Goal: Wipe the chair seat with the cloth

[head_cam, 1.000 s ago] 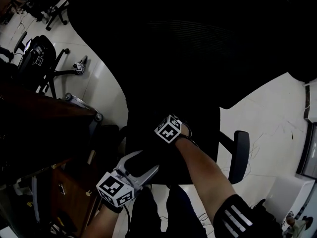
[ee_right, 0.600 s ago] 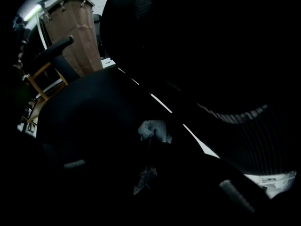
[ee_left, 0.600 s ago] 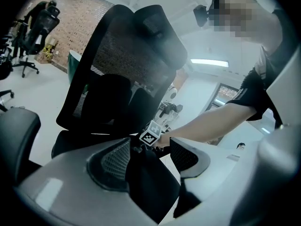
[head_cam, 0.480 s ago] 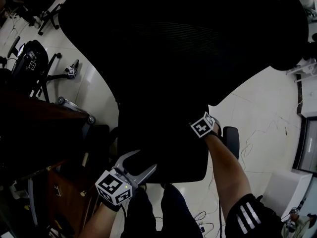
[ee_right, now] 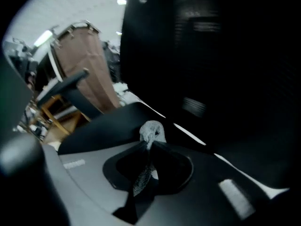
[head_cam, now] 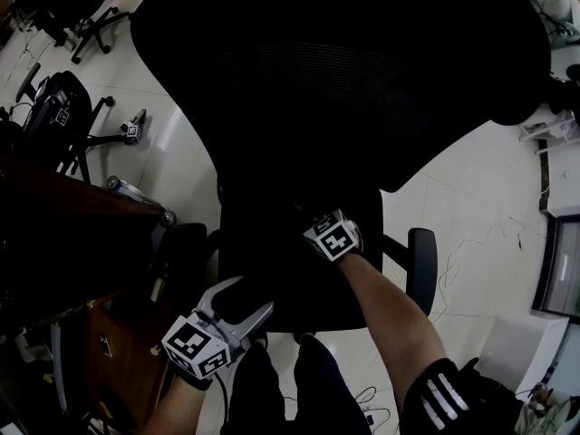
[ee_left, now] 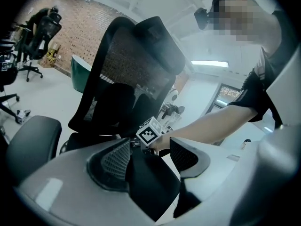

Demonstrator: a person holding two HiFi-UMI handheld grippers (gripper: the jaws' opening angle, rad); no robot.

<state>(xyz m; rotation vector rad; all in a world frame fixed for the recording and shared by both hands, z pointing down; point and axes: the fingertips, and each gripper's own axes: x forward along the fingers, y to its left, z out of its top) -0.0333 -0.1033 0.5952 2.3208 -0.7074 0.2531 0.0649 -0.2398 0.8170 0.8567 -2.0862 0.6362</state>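
Observation:
A black office chair fills the head view, its seat (head_cam: 290,275) below the tall mesh backrest (head_cam: 362,89). My right gripper (head_cam: 317,223) is low over the seat's middle, shut on a grey cloth (ee_right: 151,132) that bunches out past its closed jaws against the seat (ee_right: 108,126). My left gripper (head_cam: 246,297) sits at the seat's front left edge; the dark seat edge (ee_left: 150,182) fills the space between its two jaws, which press on it. From the left gripper view, the right gripper's marker cube (ee_left: 151,132) shows beyond.
The chair's armrests (head_cam: 421,270) (head_cam: 181,252) flank the seat. A dark wooden desk (head_cam: 72,234) stands close on the left. Other office chairs (head_cam: 63,107) are at the upper left on the white floor. The person's legs (head_cam: 281,388) are just before the seat.
My right gripper swept across the seat to the right edge, then back left toward the middle with the cloth. My left gripper has stayed at the front left edge.

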